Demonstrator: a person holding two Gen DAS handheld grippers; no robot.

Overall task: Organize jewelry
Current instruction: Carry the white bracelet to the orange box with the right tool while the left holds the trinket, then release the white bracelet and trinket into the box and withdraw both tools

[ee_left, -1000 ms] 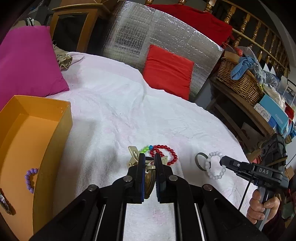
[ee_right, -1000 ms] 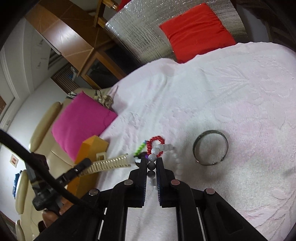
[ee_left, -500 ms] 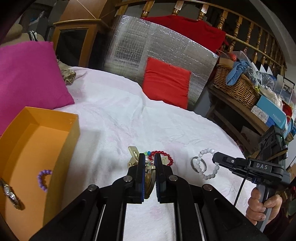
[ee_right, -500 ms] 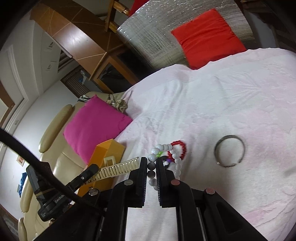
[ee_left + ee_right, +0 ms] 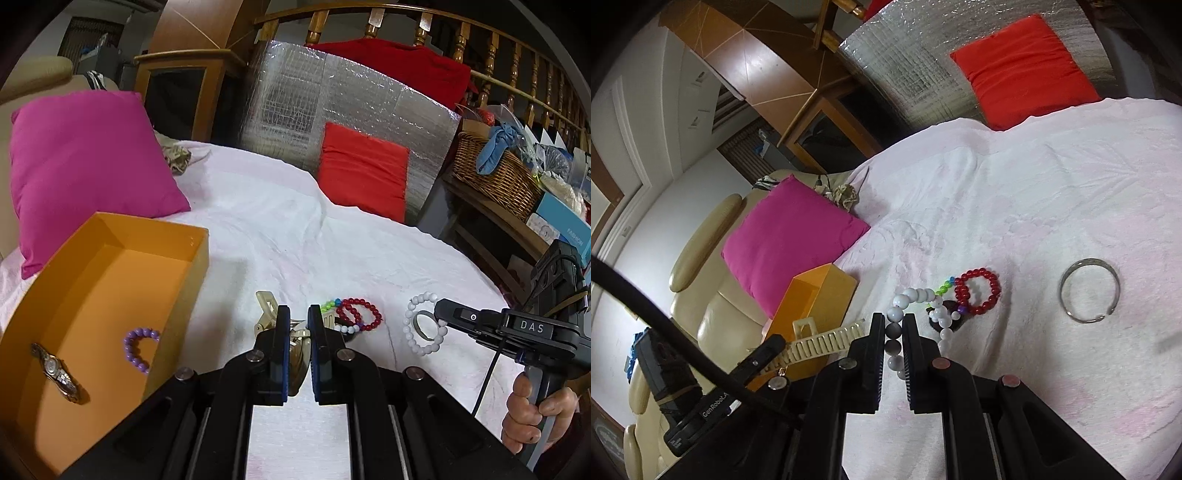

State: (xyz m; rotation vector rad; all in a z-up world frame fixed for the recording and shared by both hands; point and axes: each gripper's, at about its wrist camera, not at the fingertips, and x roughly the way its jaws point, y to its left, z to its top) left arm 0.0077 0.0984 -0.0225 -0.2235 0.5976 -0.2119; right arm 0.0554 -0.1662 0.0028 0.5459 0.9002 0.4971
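My left gripper (image 5: 298, 314) is shut on a cream hair clip (image 5: 266, 304), held above the white cloth just right of the orange box (image 5: 192, 266). In the box lie a purple bead bracelet (image 5: 138, 347) and a watch (image 5: 55, 369). My right gripper (image 5: 894, 321) is shut on a white bead bracelet (image 5: 916, 295), which hangs off the cloth. On the cloth rest a red bead bracelet (image 5: 977, 291), a small multicoloured bead string (image 5: 943, 287) and a silver bangle (image 5: 1089, 290). The right wrist view shows the toothed clip (image 5: 827, 338) in front of the orange box (image 5: 816, 295).
A magenta cushion (image 5: 81, 158) leans behind the box; a red cushion (image 5: 364, 170) stands against a foil panel at the back. A wicker basket (image 5: 495, 177) and boxes crowd a shelf on the right. A hand (image 5: 532, 410) grips the right tool's handle. A cream sofa (image 5: 709, 317) lies left.
Both grippers have risen and drifted towards the orange box with their loads. The white bracelet came up off the cloth and away from the bangle; more of the box's inside shows.
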